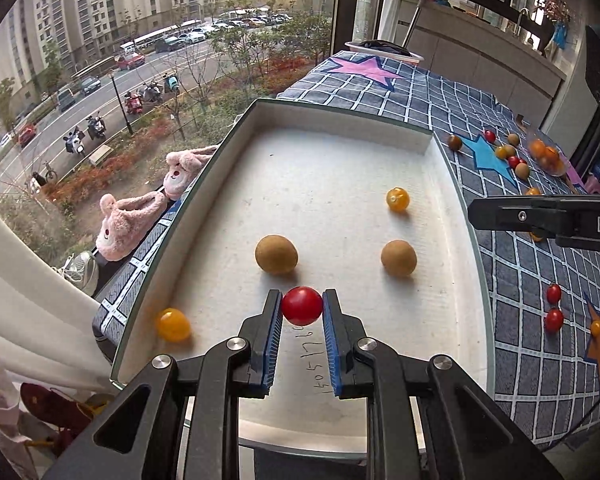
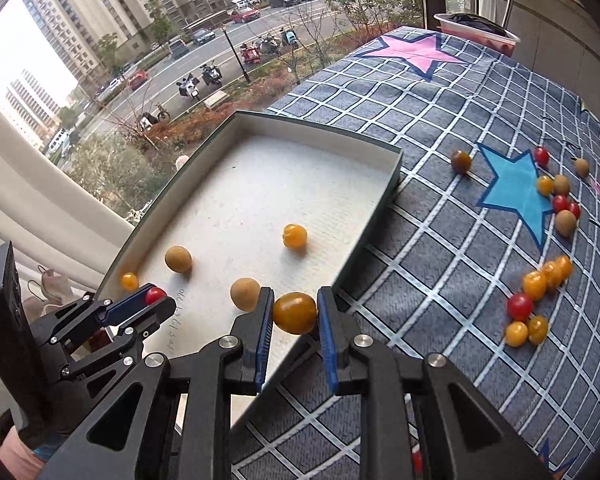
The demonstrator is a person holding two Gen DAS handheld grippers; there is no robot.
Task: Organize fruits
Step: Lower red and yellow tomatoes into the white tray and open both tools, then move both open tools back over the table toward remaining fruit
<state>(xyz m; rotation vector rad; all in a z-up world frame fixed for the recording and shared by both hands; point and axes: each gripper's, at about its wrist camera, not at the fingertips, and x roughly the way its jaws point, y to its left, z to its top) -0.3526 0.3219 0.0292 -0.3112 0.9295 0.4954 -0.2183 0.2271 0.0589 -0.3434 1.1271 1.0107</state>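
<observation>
My left gripper [image 1: 302, 306] is shut on a red cherry tomato [image 1: 302, 306] and hangs over the near end of a shallow white box lid [image 1: 456, 280]. Inside the lid lie two brown longans [image 1: 276, 254] [image 1: 399, 258] and two yellow tomatoes [image 1: 397, 199] [image 1: 173, 324]. My right gripper [image 2: 295, 313] is shut on a yellow-orange tomato [image 2: 295, 313] above the lid's right rim [image 2: 364, 236]. In the right wrist view the left gripper [image 2: 152, 298] with the red tomato [image 2: 155, 294] shows at the lower left. The right gripper's body [image 1: 540, 216] pokes in at the right of the left wrist view.
Loose red and yellow tomatoes [image 2: 534, 304] and longans [image 2: 565, 222] are scattered on the blue checked cloth [image 2: 440, 240] to the right of the lid. A pink-rimmed basin [image 2: 476, 32] stands at the cloth's far end. A window runs along the left, with pink slippers [image 1: 128, 220] on the sill.
</observation>
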